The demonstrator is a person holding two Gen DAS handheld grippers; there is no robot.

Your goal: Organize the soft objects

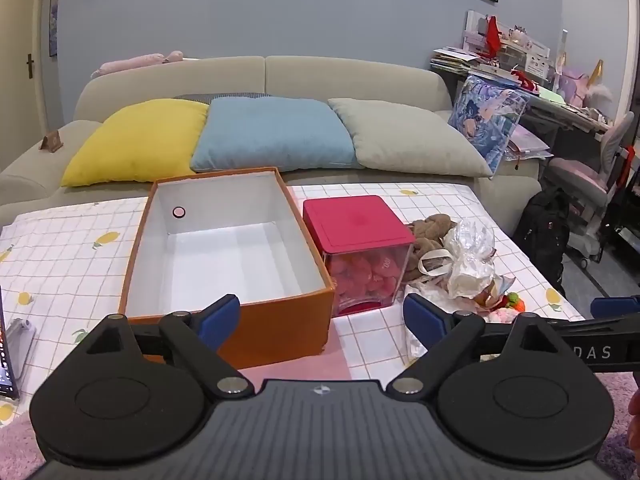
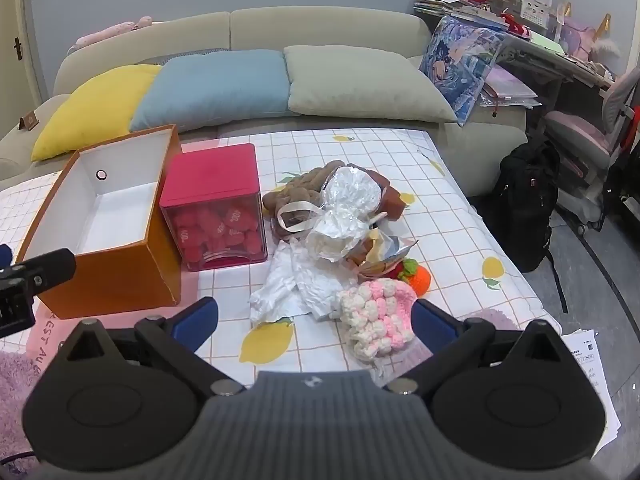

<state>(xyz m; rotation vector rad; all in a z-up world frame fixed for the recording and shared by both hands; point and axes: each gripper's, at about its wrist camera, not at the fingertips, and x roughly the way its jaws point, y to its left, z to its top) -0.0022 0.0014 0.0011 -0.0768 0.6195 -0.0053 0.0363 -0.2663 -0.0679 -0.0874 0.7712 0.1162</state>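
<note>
An orange box [image 1: 288, 332] with a white empty inside stands on the checked tablecloth; it also shows in the right wrist view [image 2: 116, 276]. Right of it is a red-lidded clear box [image 1: 360, 232] [image 2: 216, 176] of red soft pieces. A heap of soft things lies further right: a brown knitted item [image 2: 300, 192], clear plastic wrap [image 2: 348, 200], white tissue [image 2: 292, 284], a pink-white crocheted piece [image 2: 376, 316], an orange-red crocheted fruit [image 2: 420, 278]. My left gripper [image 1: 322, 320] is open and empty before the orange box. My right gripper [image 2: 316, 320] is open and empty, just short of the crocheted piece.
A beige sofa [image 1: 360, 76] with yellow [image 1: 136, 140], blue [image 1: 272, 132] and grey-green [image 1: 408, 136] cushions runs behind the table. A black backpack [image 2: 528, 200], a pink chair and a cluttered desk stand at the right. A phone [image 1: 6, 356] lies at the left edge.
</note>
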